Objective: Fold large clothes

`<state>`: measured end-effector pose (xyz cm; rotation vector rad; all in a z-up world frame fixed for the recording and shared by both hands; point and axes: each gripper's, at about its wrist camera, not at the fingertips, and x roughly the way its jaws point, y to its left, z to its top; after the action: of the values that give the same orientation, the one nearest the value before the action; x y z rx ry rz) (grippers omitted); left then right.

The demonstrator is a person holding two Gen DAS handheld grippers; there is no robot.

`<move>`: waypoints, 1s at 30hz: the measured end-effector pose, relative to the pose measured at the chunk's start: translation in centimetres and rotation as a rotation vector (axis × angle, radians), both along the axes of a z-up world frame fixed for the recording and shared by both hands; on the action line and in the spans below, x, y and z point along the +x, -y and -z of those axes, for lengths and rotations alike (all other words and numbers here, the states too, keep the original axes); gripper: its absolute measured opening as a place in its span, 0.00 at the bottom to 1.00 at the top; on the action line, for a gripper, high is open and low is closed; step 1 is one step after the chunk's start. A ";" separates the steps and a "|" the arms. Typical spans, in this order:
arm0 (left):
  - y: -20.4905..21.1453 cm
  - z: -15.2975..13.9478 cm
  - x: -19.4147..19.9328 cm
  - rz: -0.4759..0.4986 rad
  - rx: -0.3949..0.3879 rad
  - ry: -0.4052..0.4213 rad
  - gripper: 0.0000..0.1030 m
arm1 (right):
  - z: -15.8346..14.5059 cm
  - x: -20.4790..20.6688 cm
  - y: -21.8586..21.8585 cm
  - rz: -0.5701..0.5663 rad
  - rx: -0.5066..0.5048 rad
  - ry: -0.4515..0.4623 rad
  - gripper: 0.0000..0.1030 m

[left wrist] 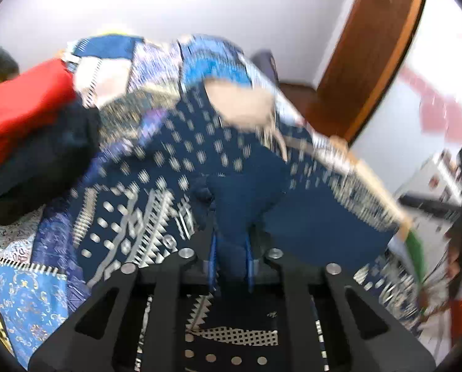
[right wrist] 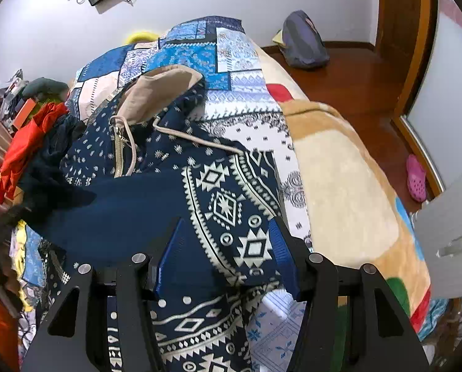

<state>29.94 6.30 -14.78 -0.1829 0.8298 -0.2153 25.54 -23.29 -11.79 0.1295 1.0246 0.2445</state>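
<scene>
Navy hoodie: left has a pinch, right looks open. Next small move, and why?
Probably close the right gripper: its blue fingers straddle the navy hoodie without pinching it, while the left gripper already clamps a bunched fold. Two grips would let the cloth be lifted and spread.

The hoodie (right wrist: pixel 156 170) I am folding is navy with a cream geometric print: small dashes over the chest, bands of diamonds and zigzags lower down. Its tan-lined hood (right wrist: pixel 165 93) lies open toward the far end of the bed, with a cream zipper and drawcords trailing from the neck. A plain navy sleeve (right wrist: pixel 113 210) is folded across the body. The garment lies rumpled along the bed's left side, its hem nearest me.
</scene>
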 end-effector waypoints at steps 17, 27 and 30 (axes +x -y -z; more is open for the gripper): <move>-5.7 4.0 -3.9 -0.192 0.139 -0.080 0.17 | 4.6 -0.3 -5.5 -0.095 -0.248 -0.036 0.52; -9.1 7.5 -7.1 -0.322 0.062 -0.173 0.37 | 4.2 -0.5 -6.6 -0.089 -0.323 -0.011 0.53; -9.6 6.1 -7.1 -0.325 0.084 -0.170 0.37 | 3.2 0.2 -6.6 -0.082 -0.286 -0.014 0.53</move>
<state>22.83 15.90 -20.92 -0.2559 0.9630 0.1422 25.70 -16.71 -14.95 -0.1702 1.0693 0.1691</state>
